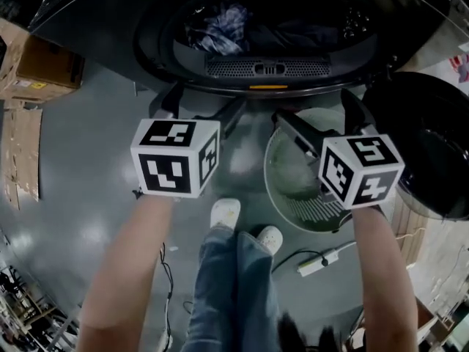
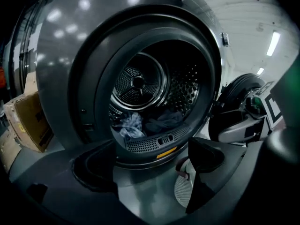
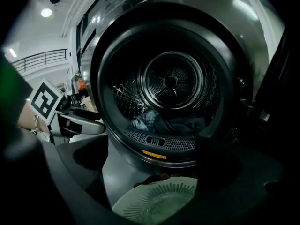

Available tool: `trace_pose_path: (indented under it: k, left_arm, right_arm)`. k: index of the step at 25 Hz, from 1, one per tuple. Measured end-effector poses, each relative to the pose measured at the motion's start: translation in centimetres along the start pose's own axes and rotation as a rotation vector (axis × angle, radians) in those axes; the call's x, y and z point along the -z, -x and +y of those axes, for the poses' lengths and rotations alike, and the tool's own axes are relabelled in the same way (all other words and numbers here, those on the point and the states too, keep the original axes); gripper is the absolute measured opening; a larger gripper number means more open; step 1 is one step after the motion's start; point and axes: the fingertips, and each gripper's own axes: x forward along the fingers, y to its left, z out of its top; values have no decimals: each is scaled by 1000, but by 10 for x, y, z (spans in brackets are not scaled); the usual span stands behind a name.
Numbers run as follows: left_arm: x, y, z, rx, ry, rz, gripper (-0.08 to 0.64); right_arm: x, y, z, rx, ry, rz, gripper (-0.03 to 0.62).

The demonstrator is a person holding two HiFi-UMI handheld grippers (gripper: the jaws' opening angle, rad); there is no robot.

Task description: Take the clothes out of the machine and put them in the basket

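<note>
The left gripper [image 1: 205, 105] is standing with its jaws wide apart, holding nothing, and pointing at the open machine [image 2: 65, 78] just ahead. The right gripper [image 1: 315, 108] is gaping wide and empty beside it. The clothes [image 2: 150, 123] are lying inside the machine, ahead of both grippers, low at the front. The basket [image 1: 272, 169] is sitting on the floor [image 1: 95, 160] directly below the right gripper, with the open door [image 1: 429, 145] hanging to its right.

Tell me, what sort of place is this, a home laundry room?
More likely a workshop or warehouse hall than a home: a front-loading machine stands on a grey floor, cardboard boxes sit beside it, and long strip lights hang overhead.
</note>
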Motion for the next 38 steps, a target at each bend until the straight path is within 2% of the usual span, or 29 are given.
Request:
trace_pose_path:
  k: [6, 9, 13, 18, 23, 30, 32, 35, 38]
  left_arm:
    - [-4, -32, 3, 28, -45, 19, 472]
    - [-8, -43, 6, 31, -47, 15, 472]
    - [-12, -54, 9, 36, -32, 10, 472]
    - [-20, -65, 4, 32, -80, -8, 472]
    - [-29, -85, -1, 51, -118, -14, 472]
    - [-42, -111, -2, 53, -154, -44, 472]
    - [-49, -120, -1, 54, -156, -64, 472]
    - [-58, -131, 2, 45, -160, -91, 472]
    - [-62, -138, 5, 39, -176, -103, 472]
  right_arm:
    - [-14, -56, -32, 66, -39, -3, 561]
    - [-22, -82, -38, 80, 19, -1, 561]
    - [-28, -111, -52, 123, 110, 50, 561]
    - [-35, -145, -73, 173, 115, 103, 561]
    - [-30, -175, -81, 167, 134, 204, 561]
    - [-28, -203, -97, 160, 272, 285, 561]
    - [-22, -212, -106, 158, 312, 354, 563]
    - [-6, -217, -122, 176, 376, 533, 563]
    - [-2, -229, -123, 148, 436, 588, 562]
